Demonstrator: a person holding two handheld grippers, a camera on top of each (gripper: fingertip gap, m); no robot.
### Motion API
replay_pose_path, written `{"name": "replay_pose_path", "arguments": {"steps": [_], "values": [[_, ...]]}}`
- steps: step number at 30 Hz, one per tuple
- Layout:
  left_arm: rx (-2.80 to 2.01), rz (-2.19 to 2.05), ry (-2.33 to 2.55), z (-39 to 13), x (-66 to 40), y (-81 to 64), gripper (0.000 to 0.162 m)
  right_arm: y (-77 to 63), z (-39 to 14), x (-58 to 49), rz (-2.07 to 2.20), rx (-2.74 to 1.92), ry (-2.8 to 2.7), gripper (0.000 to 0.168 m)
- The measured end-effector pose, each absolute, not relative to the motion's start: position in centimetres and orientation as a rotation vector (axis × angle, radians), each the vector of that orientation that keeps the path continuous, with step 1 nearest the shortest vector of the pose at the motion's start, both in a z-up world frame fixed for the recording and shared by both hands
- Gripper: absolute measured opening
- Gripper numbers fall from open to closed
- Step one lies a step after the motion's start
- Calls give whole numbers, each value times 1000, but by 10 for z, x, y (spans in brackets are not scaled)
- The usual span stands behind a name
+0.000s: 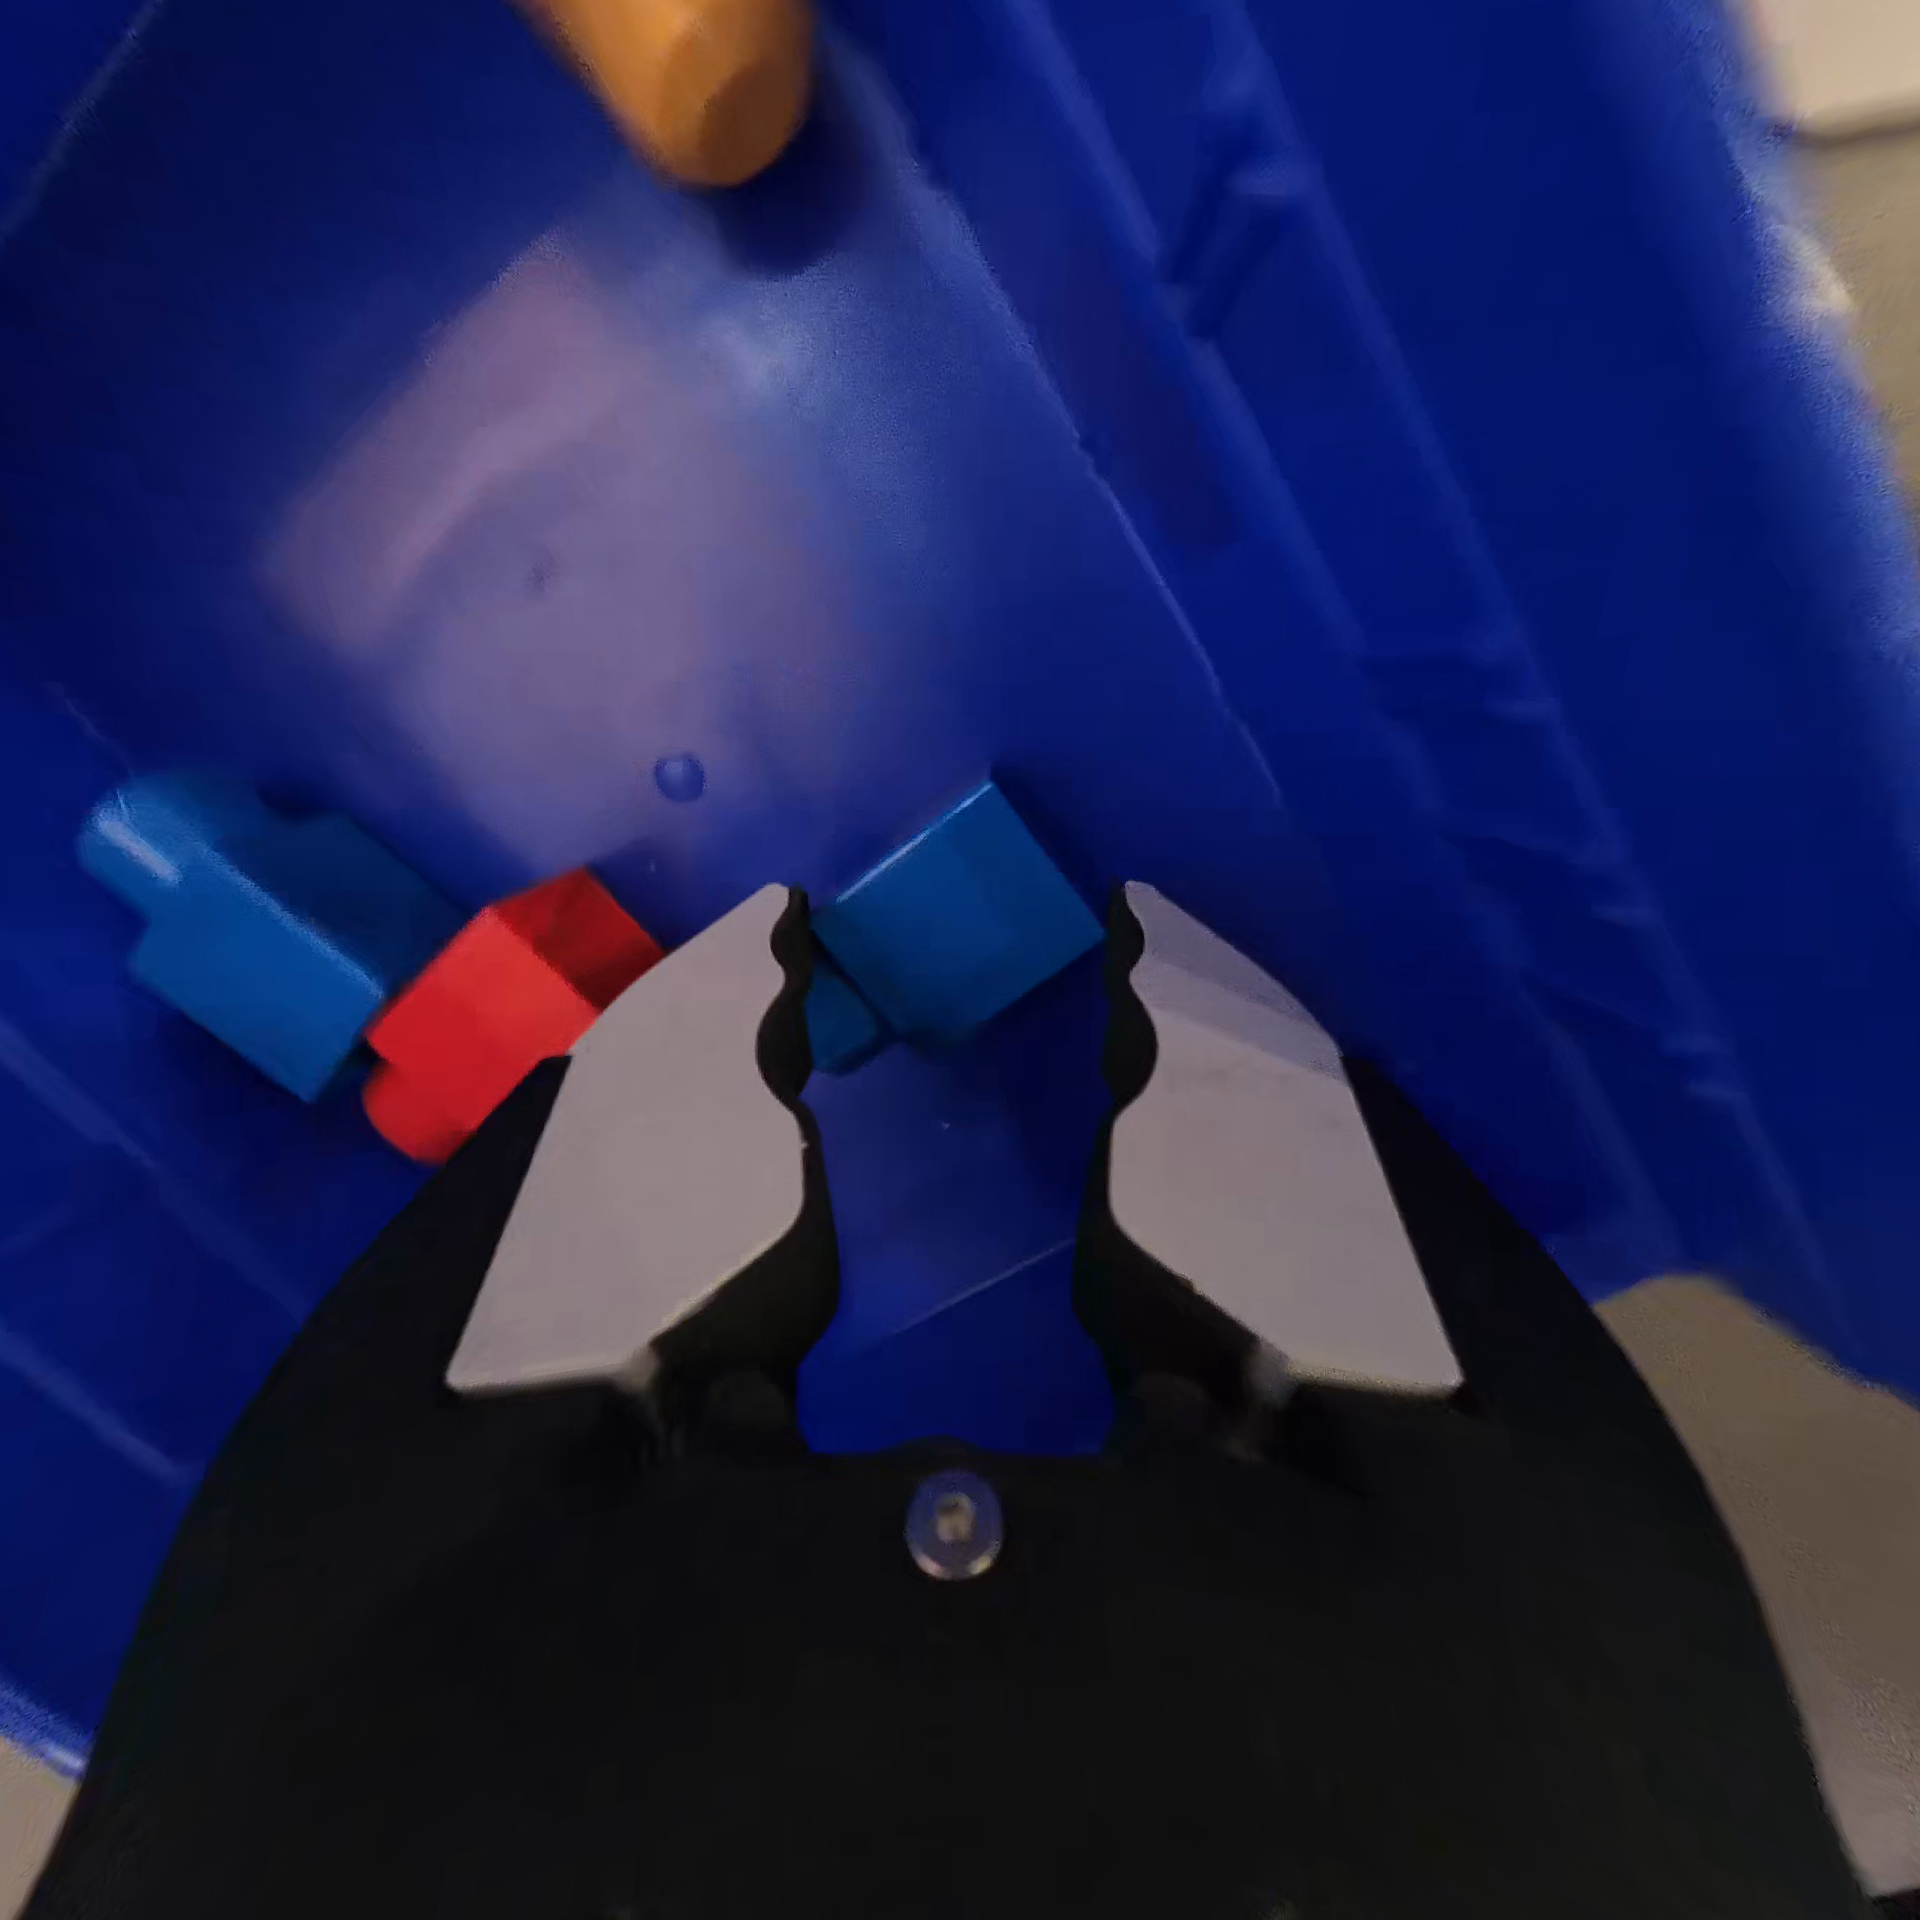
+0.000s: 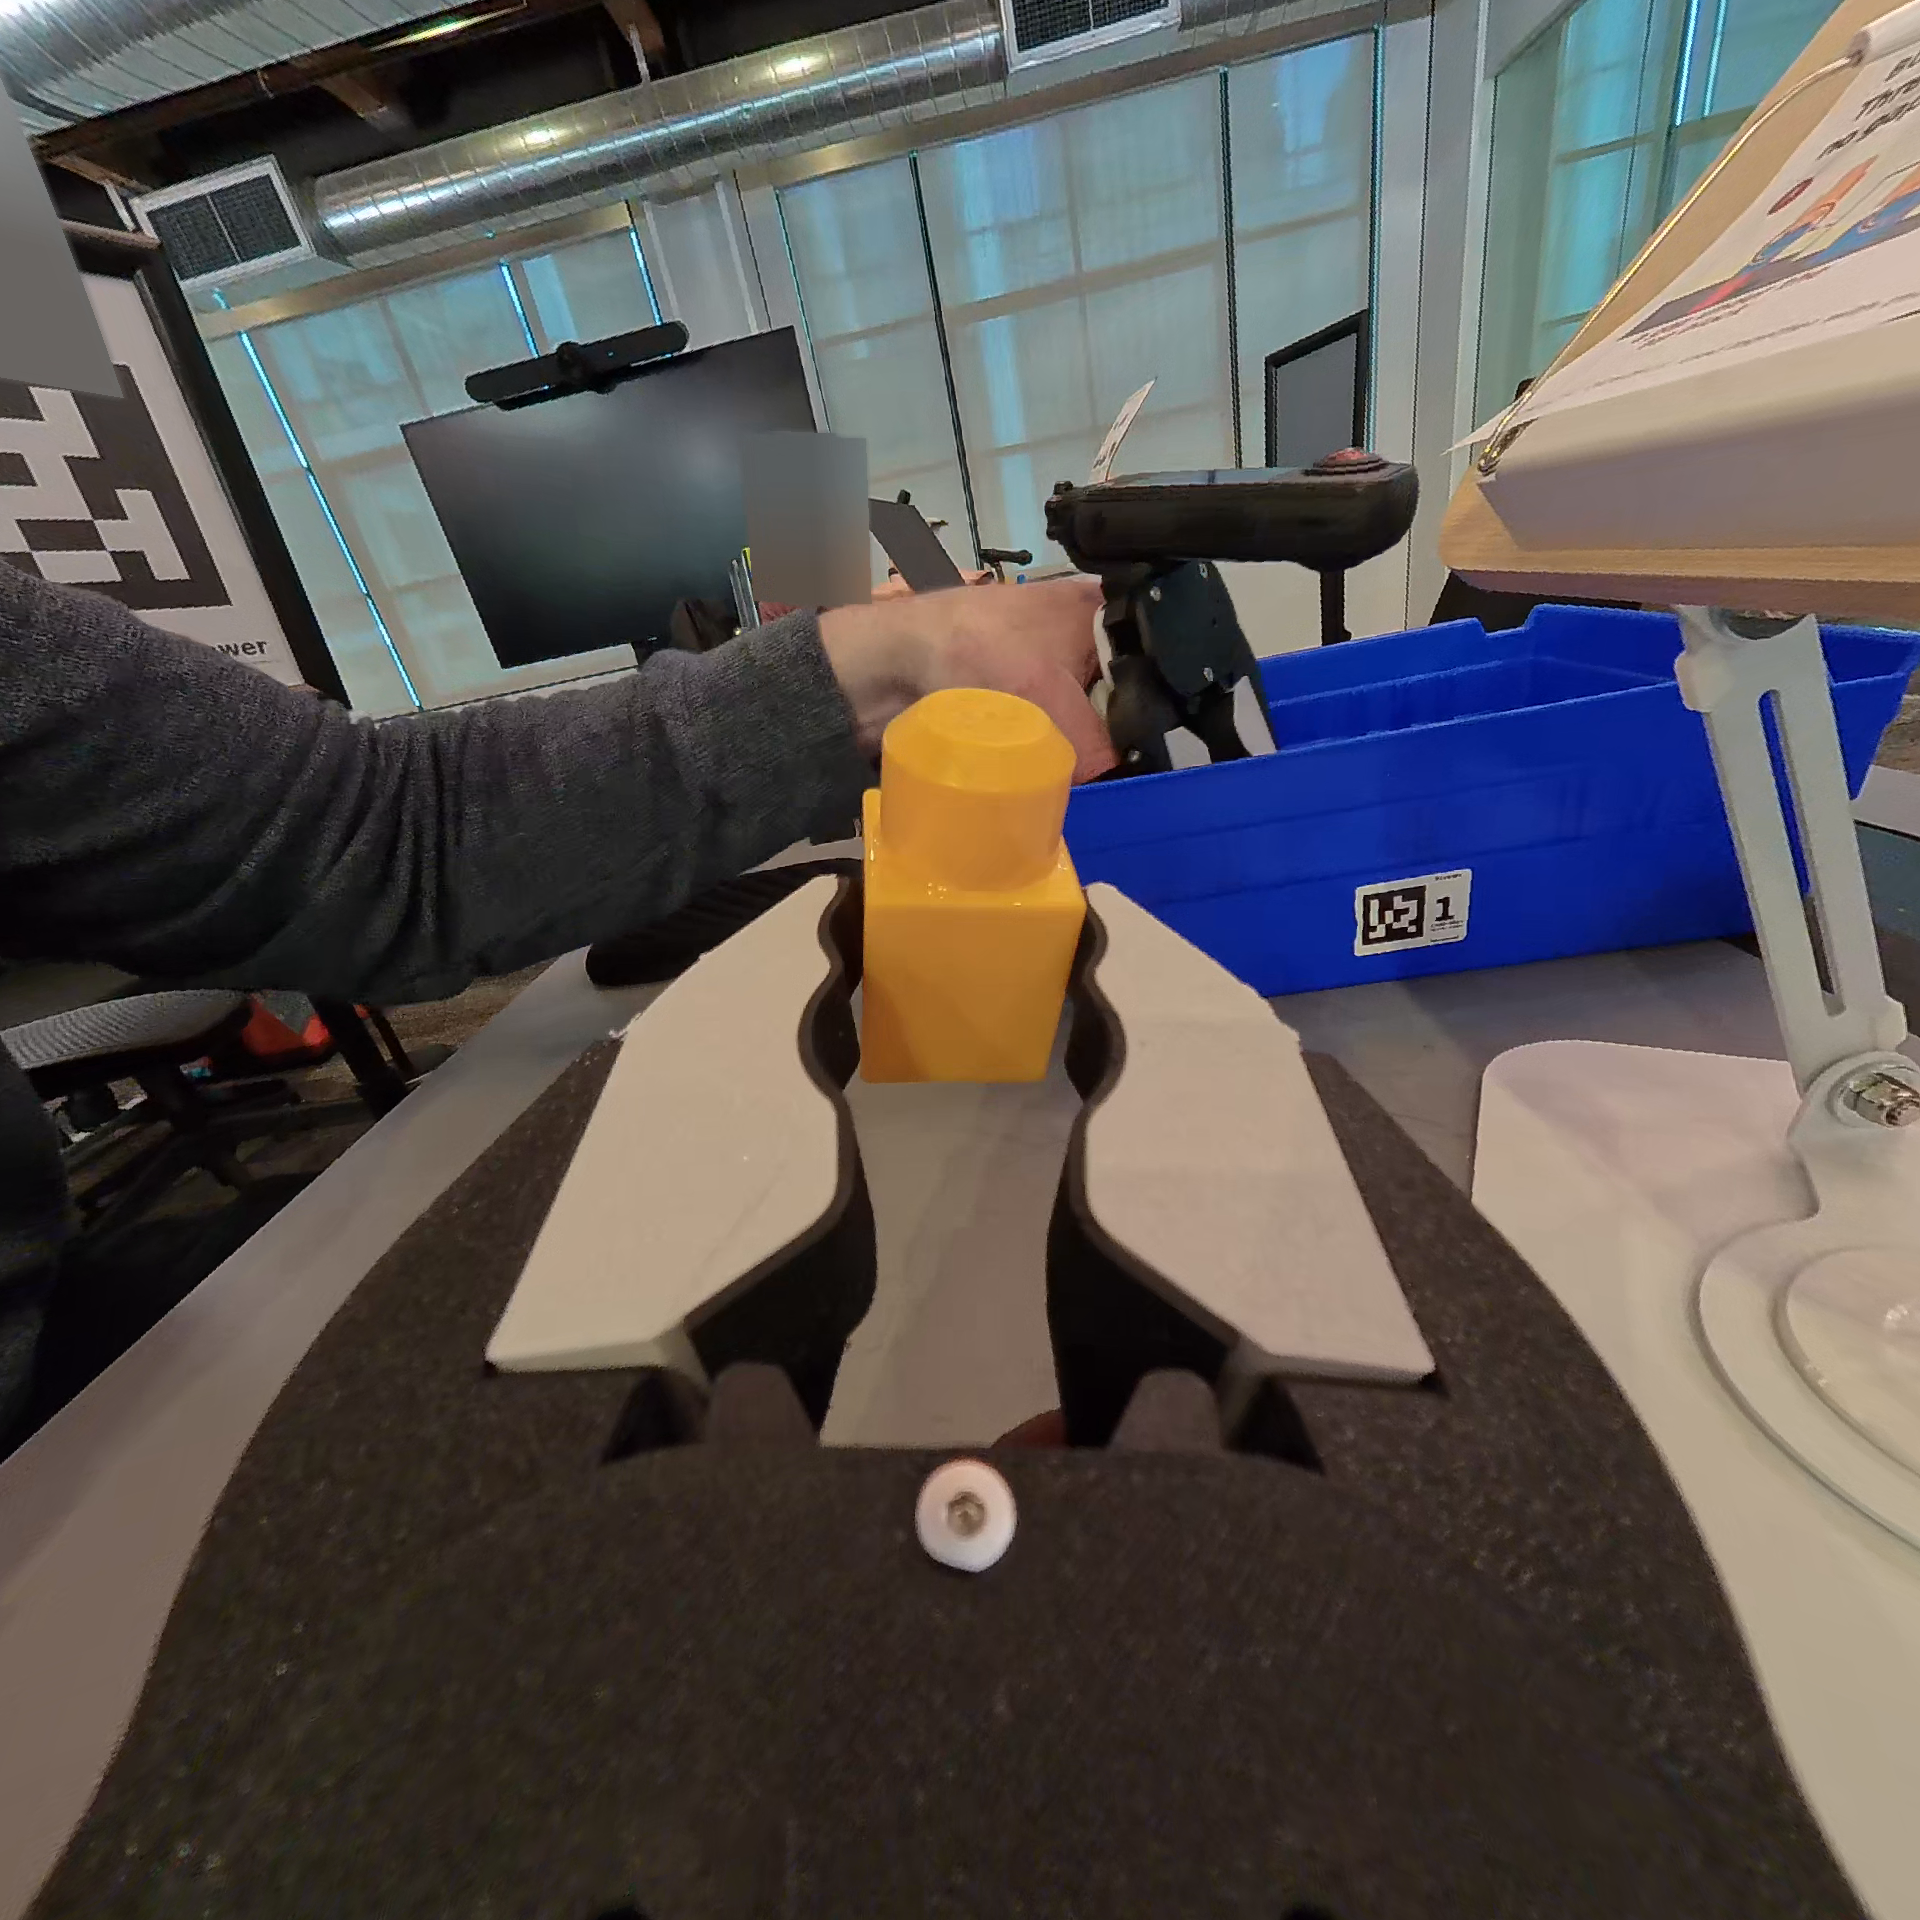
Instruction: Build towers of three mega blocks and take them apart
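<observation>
In the left wrist view my left gripper is open inside the blue bin. Its fingertips closely flank a blue block lying on the bin floor. A red block and another blue block lie to the left, touching each other. An orange block is at the top edge, blurred. In the right wrist view my right gripper is shut on an upright yellow block, stud up, at or just above the table. The left gripper, held by a hand, dips into the bin.
A white stand with a tilted board rises at the right, on a white base plate. The bin sits behind the yellow block on the grey table. A person's sleeved arm crosses at left. About 25 centimeters separates my left fingertips from my right.
</observation>
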State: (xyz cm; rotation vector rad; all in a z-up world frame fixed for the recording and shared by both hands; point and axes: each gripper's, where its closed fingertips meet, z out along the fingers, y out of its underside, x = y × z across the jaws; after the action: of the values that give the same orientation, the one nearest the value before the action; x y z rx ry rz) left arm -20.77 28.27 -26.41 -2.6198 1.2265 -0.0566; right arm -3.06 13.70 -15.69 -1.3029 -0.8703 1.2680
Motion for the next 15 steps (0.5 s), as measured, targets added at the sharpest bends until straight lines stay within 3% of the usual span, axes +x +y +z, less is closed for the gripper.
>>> {"name": "replay_pose_path", "arguments": {"steps": [6,7,9,10,15], "values": [[-2193,90,1925,-258,-216,282,54,137,-157,-31,1270,-1301,-872,37],[-2188,42,1911,-254,-214,284,54,137,-157,-31,1270,-1302,-873,37],[-2320,-10,1737,-248,-218,292,91,137,-157,-30,1272,-1301,-870,37],[-2394,-31,1655,-246,-223,292,99,137,-157,-30,1274,-1301,-869,37],[-2558,-113,1242,-241,-226,287,92,137,-157,-31,1273,-1303,-871,37]]}}
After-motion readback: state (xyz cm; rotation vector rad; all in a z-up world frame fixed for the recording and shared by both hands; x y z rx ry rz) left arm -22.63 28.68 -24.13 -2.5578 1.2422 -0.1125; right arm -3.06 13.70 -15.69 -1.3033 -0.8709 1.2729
